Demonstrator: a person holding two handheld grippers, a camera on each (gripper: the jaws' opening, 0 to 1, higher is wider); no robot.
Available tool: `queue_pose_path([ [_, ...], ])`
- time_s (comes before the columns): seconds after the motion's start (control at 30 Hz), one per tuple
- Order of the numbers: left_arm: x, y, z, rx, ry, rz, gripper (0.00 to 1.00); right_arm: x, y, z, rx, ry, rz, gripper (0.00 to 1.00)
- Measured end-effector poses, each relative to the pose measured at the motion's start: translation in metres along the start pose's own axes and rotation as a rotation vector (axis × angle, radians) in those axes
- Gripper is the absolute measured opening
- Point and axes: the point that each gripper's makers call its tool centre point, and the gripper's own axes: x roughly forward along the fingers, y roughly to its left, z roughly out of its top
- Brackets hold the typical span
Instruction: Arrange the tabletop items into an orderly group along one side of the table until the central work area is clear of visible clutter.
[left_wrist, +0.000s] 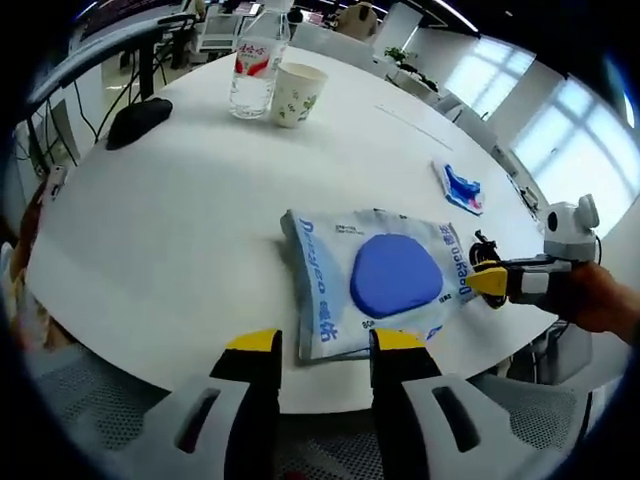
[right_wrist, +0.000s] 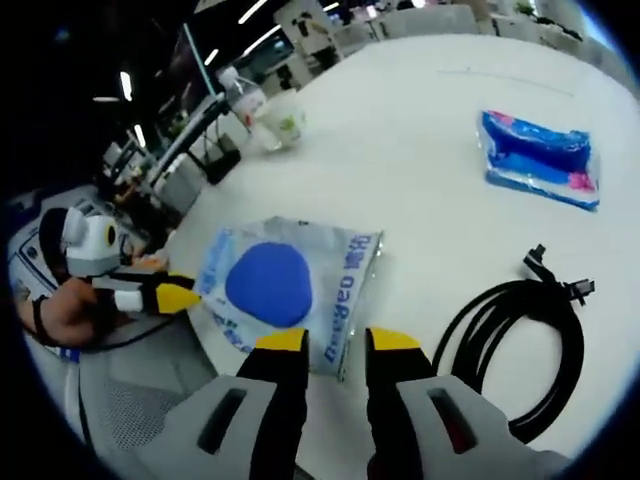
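Observation:
A pale blue plastic bag with a big blue circle (left_wrist: 385, 280) lies flat near the table's edge. My left gripper (left_wrist: 322, 345) stands open at the bag's near edge, its yellow tips on either side of that edge. From the right, my right gripper (left_wrist: 490, 280) reaches to the bag's far edge. In the right gripper view the bag (right_wrist: 285, 285) lies just ahead of my right gripper (right_wrist: 335, 342), which is open over the bag's border. The left gripper (right_wrist: 172, 297) touches the bag's opposite corner there.
A water bottle (left_wrist: 257, 60), a paper cup (left_wrist: 297, 93) and a black mouse (left_wrist: 140, 120) stand at the far side of the white round table (left_wrist: 180, 220). A small blue packet (right_wrist: 540, 150) and a coiled black cable (right_wrist: 520, 340) lie beside the bag. Chairs ring the table.

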Motion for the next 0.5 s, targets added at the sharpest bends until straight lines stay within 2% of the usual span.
queue_pose_path([
  [0.13,0.003,-0.002,-0.003,0.017,0.011,-0.005,0.18,0.002,-0.001,0.0,0.02,-0.003,-0.006,0.14],
  [0.2,0.005,-0.002,-0.004,0.045,0.019,-0.003,0.08,0.003,-0.001,0.001,0.021,-0.01,-0.006,0.05],
  [0.23,0.006,0.0,-0.005,0.055,0.027,0.005,0.03,0.002,-0.004,0.002,0.006,-0.014,-0.029,0.0],
  [0.33,0.005,-0.002,-0.002,0.032,0.022,-0.012,0.01,-0.001,-0.001,0.007,0.033,-0.038,0.001,0.0],
  [0.5,0.005,-0.004,0.005,0.038,0.004,-0.024,0.0,-0.006,0.001,0.012,0.016,-0.049,0.009,0.0],
])
